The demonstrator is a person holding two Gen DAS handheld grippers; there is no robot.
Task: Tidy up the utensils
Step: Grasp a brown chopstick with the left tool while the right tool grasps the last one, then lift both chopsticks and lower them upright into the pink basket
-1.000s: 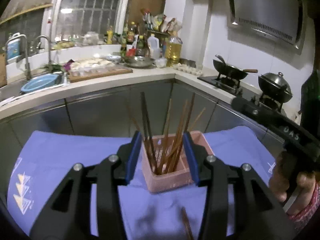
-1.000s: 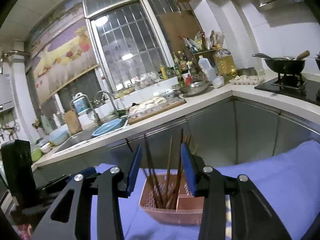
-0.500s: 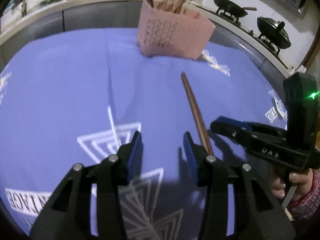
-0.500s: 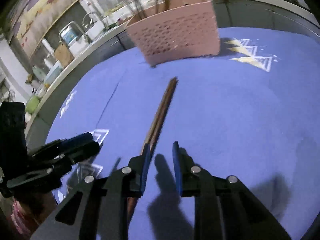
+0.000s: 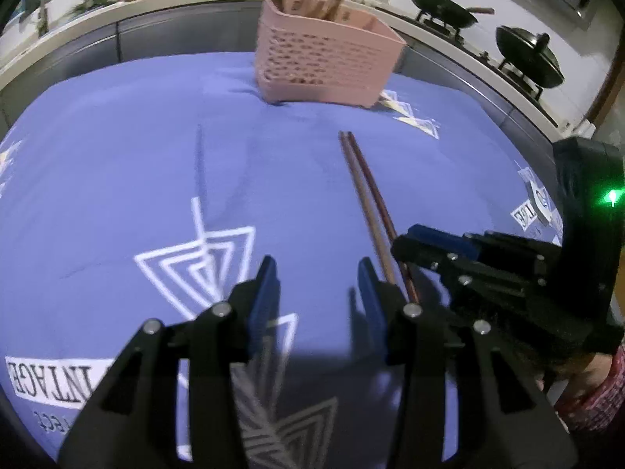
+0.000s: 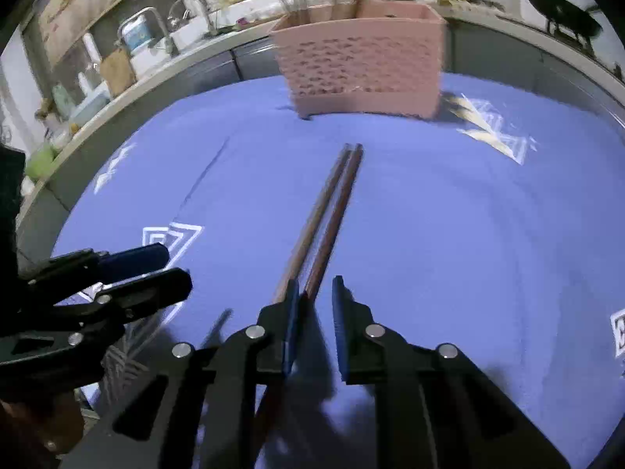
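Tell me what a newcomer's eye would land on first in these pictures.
First, the pair of long dark-brown wooden chopsticks lying side by side on the blue-violet patterned cloth, pointing toward the pink perforated plastic utensil basket that stands at the far edge with more chopsticks upright in it. Next, the right gripper, whose jaws have just been closing, with one chopstick between its blue pads and the other just outside them; the left gripper is open beside it.

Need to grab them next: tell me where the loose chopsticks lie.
The chopsticks lie on the blue cloth, in front of the pink basket, running to the right gripper.
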